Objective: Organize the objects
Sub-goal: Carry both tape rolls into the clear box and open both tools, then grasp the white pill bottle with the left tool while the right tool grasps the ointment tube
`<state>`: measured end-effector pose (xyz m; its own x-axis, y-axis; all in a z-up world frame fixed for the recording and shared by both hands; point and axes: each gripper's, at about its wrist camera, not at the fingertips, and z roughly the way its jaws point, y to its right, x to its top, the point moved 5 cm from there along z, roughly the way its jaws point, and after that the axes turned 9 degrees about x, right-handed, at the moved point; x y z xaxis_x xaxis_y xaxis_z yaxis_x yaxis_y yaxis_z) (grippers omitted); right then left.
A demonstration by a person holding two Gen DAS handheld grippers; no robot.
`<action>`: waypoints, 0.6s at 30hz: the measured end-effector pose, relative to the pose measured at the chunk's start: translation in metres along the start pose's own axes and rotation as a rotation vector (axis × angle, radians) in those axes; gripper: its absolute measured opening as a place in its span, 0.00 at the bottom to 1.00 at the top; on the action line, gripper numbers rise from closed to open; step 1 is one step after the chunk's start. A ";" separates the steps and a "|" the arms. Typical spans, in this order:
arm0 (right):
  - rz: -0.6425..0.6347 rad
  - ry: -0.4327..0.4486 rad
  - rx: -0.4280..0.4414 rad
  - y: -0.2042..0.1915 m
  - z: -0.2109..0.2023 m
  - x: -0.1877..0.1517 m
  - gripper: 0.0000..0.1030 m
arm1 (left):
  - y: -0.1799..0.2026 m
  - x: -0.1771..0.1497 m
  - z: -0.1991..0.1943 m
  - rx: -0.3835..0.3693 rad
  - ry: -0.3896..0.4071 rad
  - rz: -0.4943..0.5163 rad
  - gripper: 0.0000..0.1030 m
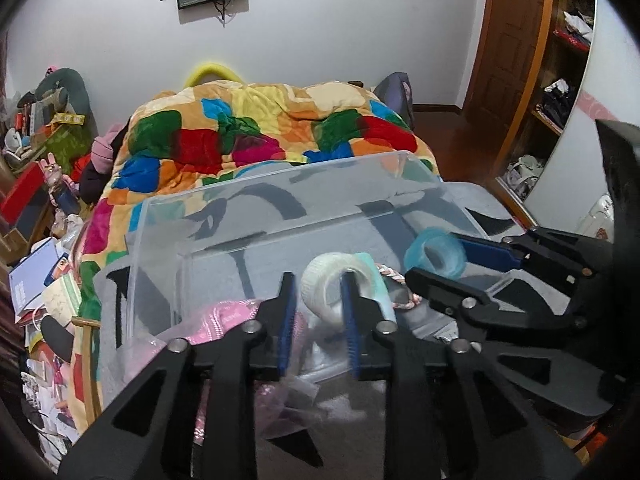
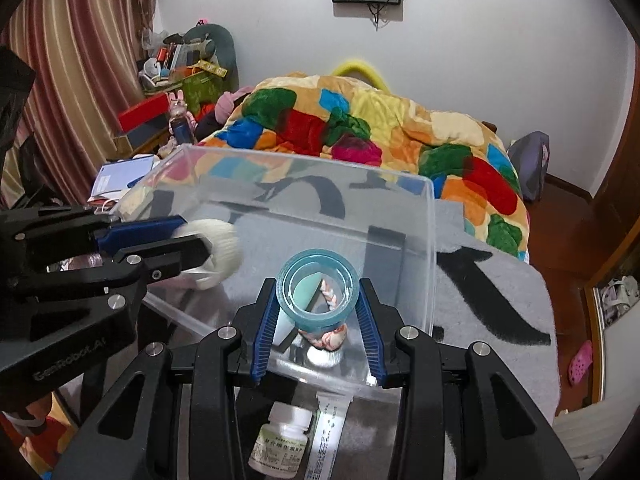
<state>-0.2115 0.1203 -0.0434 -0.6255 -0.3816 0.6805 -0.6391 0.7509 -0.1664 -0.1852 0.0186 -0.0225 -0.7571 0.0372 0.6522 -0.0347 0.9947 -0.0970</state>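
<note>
Bed-top box [image 2: 430,240], both grippers gripping tape

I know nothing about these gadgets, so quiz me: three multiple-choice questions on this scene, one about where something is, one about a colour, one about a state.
1. Where is the pill bottle?
A. In the clear box
B. On the grey mat in front of the clear box
C. On the quilt

2. What colour is the tape roll in the right gripper?
A. Teal blue
B. Red
C. Black

3. What is the left gripper doing?
A. Hanging empty
B. Gripping the white roll
C. Gripping a book

Answers: B, it stands outside the clear box, near the camera; A, its rim is teal; B, one finger passes through the roll's hole.
</note>
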 end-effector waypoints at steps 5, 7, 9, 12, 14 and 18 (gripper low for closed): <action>-0.005 0.013 -0.004 0.000 -0.009 -0.001 0.43 | 0.001 0.000 -0.008 -0.007 0.014 0.004 0.39; -0.003 0.023 0.003 0.000 -0.016 -0.001 0.43 | 0.001 0.000 -0.013 -0.013 0.020 0.001 0.39; -0.004 0.040 0.006 -0.001 -0.025 0.000 0.43 | 0.002 0.000 -0.019 -0.016 0.032 0.002 0.44; -0.004 0.061 0.005 -0.002 -0.037 0.000 0.43 | 0.004 0.000 -0.030 -0.022 0.056 -0.002 0.59; -0.004 0.076 0.007 -0.003 -0.047 -0.003 0.43 | 0.006 -0.002 -0.038 -0.024 0.074 0.005 0.61; -0.010 0.085 -0.015 -0.001 -0.059 -0.019 0.43 | 0.010 -0.014 -0.045 -0.047 0.070 0.011 0.64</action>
<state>-0.1724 0.1587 -0.0145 -0.5787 -0.3424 0.7402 -0.6377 0.7558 -0.1489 -0.1455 0.0325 0.0015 -0.7101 0.0530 0.7022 0.0053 0.9975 -0.0700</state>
